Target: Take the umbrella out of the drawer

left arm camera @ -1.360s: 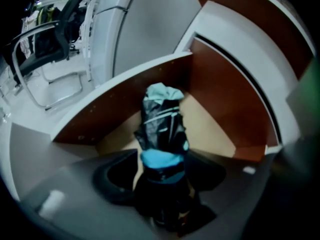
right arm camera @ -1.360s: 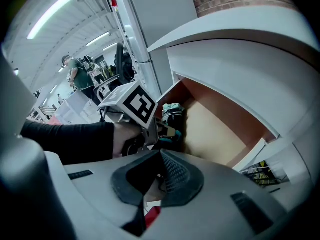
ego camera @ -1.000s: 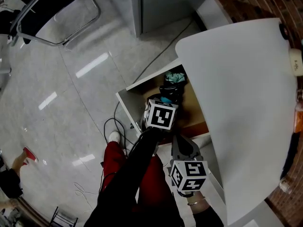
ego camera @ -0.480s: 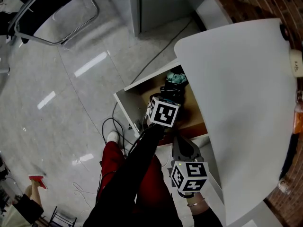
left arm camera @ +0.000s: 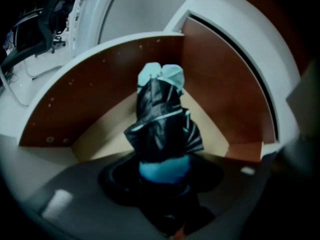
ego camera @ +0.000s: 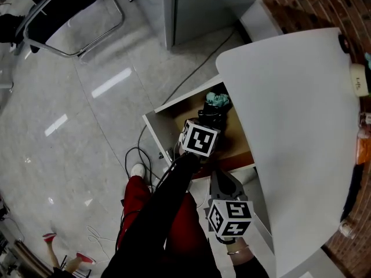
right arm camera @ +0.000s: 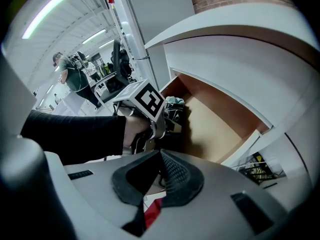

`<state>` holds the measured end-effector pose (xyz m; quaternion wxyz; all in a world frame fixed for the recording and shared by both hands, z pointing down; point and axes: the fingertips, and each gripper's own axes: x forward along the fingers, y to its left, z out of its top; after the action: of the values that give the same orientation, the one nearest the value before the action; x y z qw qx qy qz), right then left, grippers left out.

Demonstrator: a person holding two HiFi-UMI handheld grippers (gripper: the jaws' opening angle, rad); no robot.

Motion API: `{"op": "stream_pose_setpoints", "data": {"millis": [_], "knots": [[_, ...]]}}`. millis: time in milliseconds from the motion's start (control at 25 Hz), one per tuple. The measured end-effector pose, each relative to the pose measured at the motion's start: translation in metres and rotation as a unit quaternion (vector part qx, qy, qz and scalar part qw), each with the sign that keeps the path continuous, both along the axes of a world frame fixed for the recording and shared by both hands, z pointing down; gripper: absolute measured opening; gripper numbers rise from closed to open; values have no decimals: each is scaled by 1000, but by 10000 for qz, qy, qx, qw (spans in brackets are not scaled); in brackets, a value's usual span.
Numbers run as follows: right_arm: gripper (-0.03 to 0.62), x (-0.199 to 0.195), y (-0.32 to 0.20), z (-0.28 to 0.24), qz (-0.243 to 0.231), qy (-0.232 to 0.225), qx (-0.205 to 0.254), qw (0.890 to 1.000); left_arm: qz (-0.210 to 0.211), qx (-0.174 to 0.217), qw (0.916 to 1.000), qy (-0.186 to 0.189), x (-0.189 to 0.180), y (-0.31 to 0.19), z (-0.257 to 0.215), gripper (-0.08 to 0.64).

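Note:
A folded black umbrella (ego camera: 213,113) with a teal end lies in the open wooden drawer (ego camera: 152,126) under the white table. In the left gripper view the umbrella (left arm camera: 160,119) points away from me, and its blue near end sits between the jaws. My left gripper (ego camera: 207,123) (left arm camera: 164,178) reaches into the drawer and its jaws are closing around that end. I cannot see the pads pressing on it. My right gripper (ego camera: 224,182) (right arm camera: 159,173) hangs shut and empty just outside the drawer front. Its view shows the left gripper (right arm camera: 146,99) and the drawer (right arm camera: 212,126).
The white tabletop (ego camera: 290,126) overhangs the right part of the drawer. Black cables (ego camera: 138,155) trail on the tiled floor to the drawer's left, beside my red trouser leg (ego camera: 139,197). A chair (ego camera: 64,10) stands at the far left. A person (right arm camera: 70,76) stands in the distance.
My left gripper stays at the umbrella and the right gripper has not moved. Someone's red shoes at the lower left have shifted toward the bottom edge.

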<state>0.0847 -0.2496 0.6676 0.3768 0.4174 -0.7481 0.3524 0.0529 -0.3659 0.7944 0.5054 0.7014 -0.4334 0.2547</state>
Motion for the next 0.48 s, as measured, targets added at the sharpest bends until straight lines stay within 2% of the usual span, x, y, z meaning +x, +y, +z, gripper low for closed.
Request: {"op": "stream_pose_setpoints", "data": {"millis": [240,480], "knots": [[8,1,5,-8,-9,11,78,10000,-65,337,9994,79,4,7,-25,238],[8,2,7,-18,25,25,187,9998,-97,545,9985,-25,-2,20,-47,238]]}}
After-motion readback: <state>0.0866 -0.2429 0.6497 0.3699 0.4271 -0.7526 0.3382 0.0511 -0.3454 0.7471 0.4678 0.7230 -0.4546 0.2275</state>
